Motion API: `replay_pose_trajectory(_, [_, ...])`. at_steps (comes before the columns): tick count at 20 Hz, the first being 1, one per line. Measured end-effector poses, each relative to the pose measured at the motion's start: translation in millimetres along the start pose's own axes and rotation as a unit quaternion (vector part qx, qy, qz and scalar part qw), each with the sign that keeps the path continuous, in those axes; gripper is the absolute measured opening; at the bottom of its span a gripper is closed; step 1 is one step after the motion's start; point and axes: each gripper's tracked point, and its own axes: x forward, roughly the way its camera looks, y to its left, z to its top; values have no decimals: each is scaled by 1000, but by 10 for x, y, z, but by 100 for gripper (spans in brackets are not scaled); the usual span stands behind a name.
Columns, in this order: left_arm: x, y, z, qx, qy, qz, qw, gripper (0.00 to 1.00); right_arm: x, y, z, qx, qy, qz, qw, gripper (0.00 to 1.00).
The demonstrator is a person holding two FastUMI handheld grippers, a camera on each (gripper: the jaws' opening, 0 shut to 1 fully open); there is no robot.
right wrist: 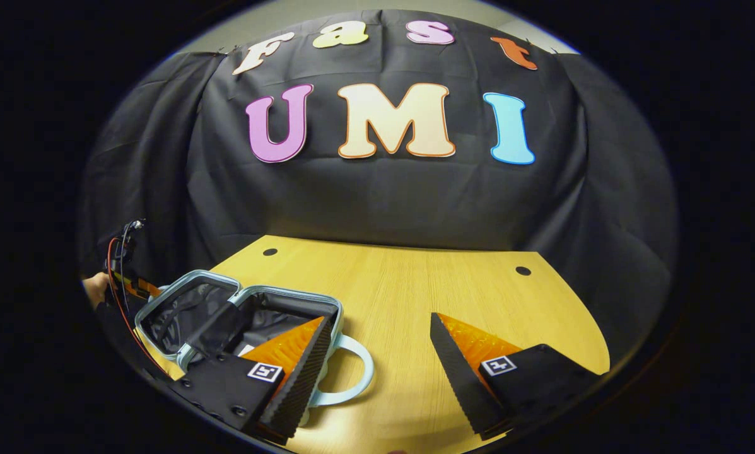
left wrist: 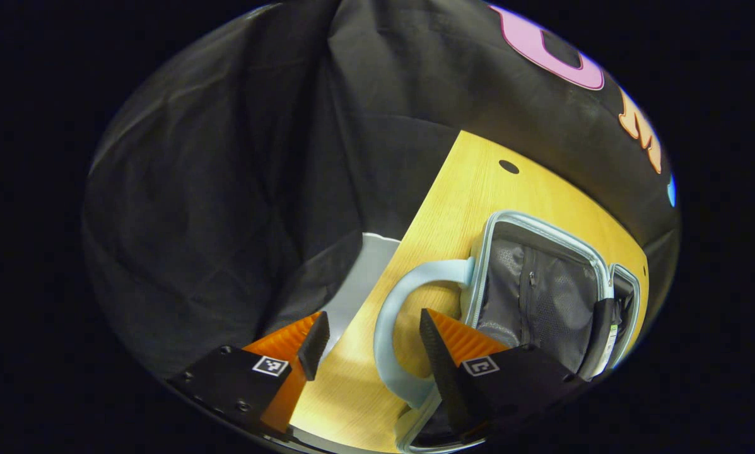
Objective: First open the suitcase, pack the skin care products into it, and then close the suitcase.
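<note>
Worktop: light wood-grain, smooth, matt. Suitcase: pale blue shell and handle, probably smooth plastic; lining grey cloth with mesh. Claw fingers: ridged black rubbery pads on orange plastic. Wall cloth matt, creased.

The suitcase is lying open on the worktop, its handle facing me, left of my right jaws, booth wall behind.

Light wood-grain table, rounded front edge, two dark round holes near the back, one each side. Directly on it: a pale blue suitcase, lying open at the table's left end, grey lining up, its loop handle flat on the wood.
</note>
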Motion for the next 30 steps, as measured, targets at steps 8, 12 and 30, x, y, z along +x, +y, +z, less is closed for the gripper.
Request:
replay_pose_trajectory(8, [-274, 97, 161, 18, 29, -9, 999, 11, -9, -127, -2, 1, -9, -6, 1000, 99])
replay_pose_trajectory(12, [-490, 17, 294, 37, -9, 6, 999, 4, -51, -195, 31, 1, -23, -2, 1000, 99])
replay_pose_trajectory(30, [-2754, -1631, 981, 68, -215, -82, 971, 1, -254, -818, 212, 9, -57, 62, 996, 99])
